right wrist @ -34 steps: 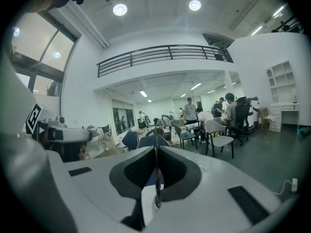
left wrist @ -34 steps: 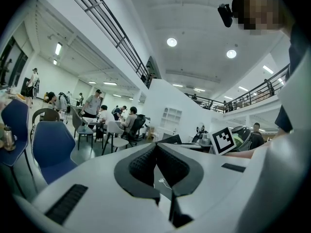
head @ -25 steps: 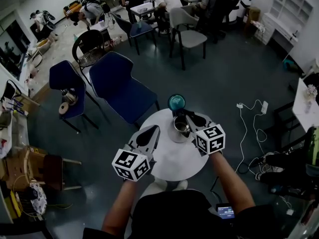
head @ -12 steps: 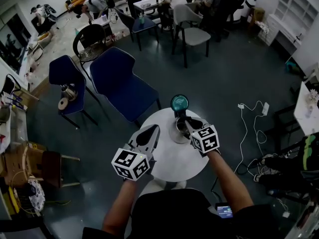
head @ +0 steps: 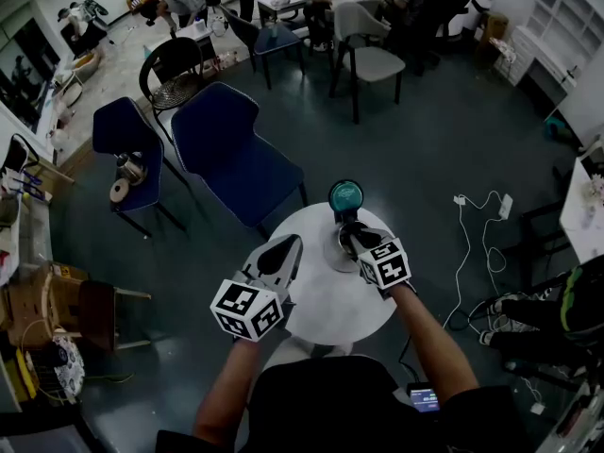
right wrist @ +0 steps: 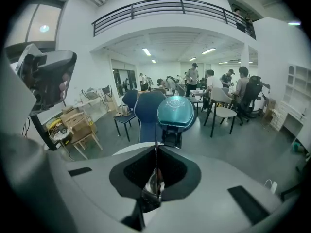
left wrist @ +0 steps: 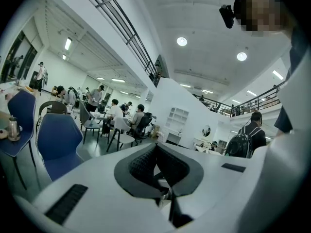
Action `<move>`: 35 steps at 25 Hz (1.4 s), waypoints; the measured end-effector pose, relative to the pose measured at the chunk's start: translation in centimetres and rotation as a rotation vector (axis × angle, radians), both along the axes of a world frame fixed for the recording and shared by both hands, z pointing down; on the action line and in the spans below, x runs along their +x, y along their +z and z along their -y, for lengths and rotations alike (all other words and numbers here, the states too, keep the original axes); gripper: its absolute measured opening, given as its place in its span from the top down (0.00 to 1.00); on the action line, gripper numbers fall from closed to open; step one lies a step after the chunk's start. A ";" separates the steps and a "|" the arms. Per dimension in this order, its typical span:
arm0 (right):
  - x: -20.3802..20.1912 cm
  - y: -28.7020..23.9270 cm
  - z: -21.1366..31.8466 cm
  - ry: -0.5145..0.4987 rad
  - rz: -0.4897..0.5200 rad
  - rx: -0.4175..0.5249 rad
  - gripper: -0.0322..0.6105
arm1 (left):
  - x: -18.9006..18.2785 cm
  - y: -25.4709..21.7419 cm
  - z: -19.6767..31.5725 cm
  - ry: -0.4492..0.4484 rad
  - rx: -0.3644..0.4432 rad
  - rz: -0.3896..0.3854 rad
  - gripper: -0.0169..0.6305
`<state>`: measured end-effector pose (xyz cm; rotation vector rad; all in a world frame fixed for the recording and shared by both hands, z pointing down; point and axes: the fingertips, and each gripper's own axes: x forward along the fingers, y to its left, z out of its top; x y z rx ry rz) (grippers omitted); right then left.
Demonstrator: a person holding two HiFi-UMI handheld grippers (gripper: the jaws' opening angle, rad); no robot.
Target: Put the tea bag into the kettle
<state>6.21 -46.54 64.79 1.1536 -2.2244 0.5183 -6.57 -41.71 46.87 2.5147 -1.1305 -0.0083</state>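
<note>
A steel kettle (head: 334,253) stands on the far side of the round white table (head: 330,305), its teal lid (head: 345,195) tipped up and open. My right gripper (head: 351,237) hangs right over the kettle's mouth and hides it. In the right gripper view the right gripper (right wrist: 155,148) is shut on a thin tea bag string (right wrist: 155,135). A small shiny piece (right wrist: 154,183) shows below the jaws, and the teal lid (right wrist: 176,111) stands just ahead. My left gripper (head: 282,251) is shut and empty over the table's left side, apart from the kettle; its jaws (left wrist: 155,148) point out at the room.
Two blue chairs (head: 229,159) (head: 120,140) stand past the table on the left. The smaller one carries a second kettle (head: 127,169). A white cable and power strip (head: 479,204) lie on the floor at right. People sit at tables far back.
My right gripper has shifted a little left and forward over the kettle, so its opening is now covered. The left gripper has stayed put.
</note>
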 end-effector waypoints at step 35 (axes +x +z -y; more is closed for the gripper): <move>0.5 4.3 0.8 -0.095 -0.149 -0.083 0.90 | 0.5 2.2 1.8 -0.006 -0.042 -0.001 0.95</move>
